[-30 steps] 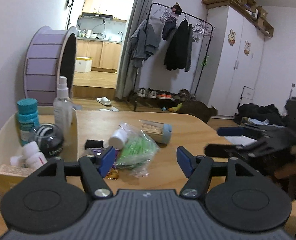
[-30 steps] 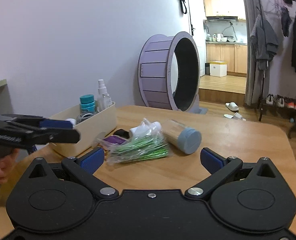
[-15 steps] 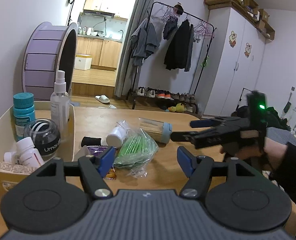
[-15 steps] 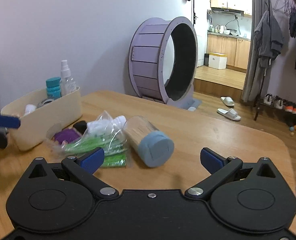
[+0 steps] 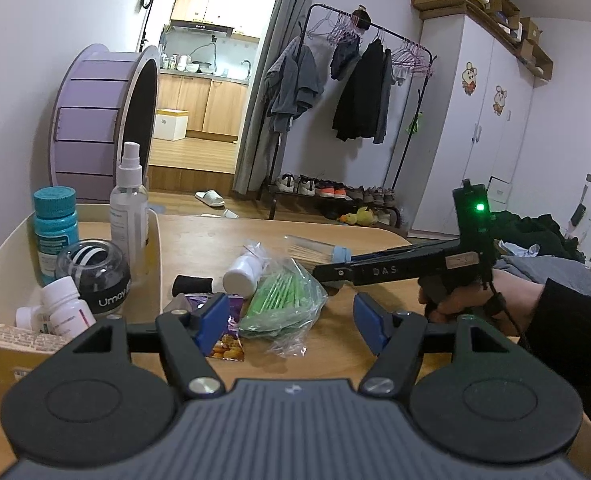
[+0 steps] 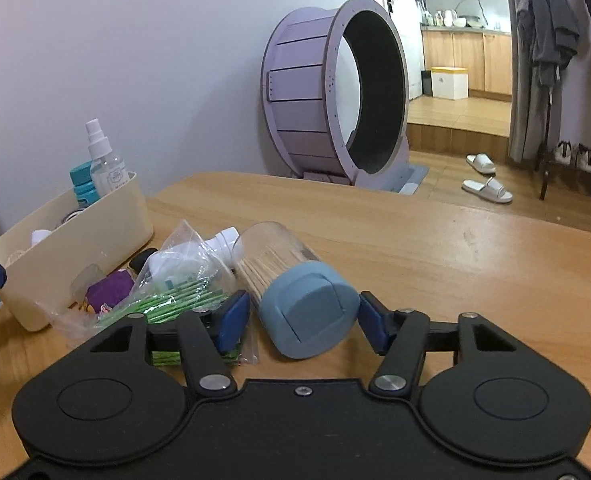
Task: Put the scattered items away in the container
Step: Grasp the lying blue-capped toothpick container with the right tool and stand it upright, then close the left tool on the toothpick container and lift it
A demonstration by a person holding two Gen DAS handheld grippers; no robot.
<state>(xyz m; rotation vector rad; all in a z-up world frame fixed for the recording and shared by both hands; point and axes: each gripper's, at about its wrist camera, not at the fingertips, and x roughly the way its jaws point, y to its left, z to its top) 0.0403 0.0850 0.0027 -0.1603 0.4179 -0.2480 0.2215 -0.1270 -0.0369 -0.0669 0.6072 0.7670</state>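
Observation:
A clear toothpick jar with a blue-grey lid lies on its side on the wooden table. My right gripper is open with its fingers on either side of the lid. It also shows in the left wrist view, reaching the jar. A bag of green sticks, a white bottle, a black tube and a purple snack packet lie beside it. The cream container stands at the left. My left gripper is open and empty above the packet.
The container holds a spray bottle, a teal-capped bottle, a black gyro ball and small white bottles. A purple wheel stands on the floor beyond the table's far edge.
My right gripper has moved forward and to the left until its open fingers flank the jar's lid. My left gripper has stayed in about the same place.

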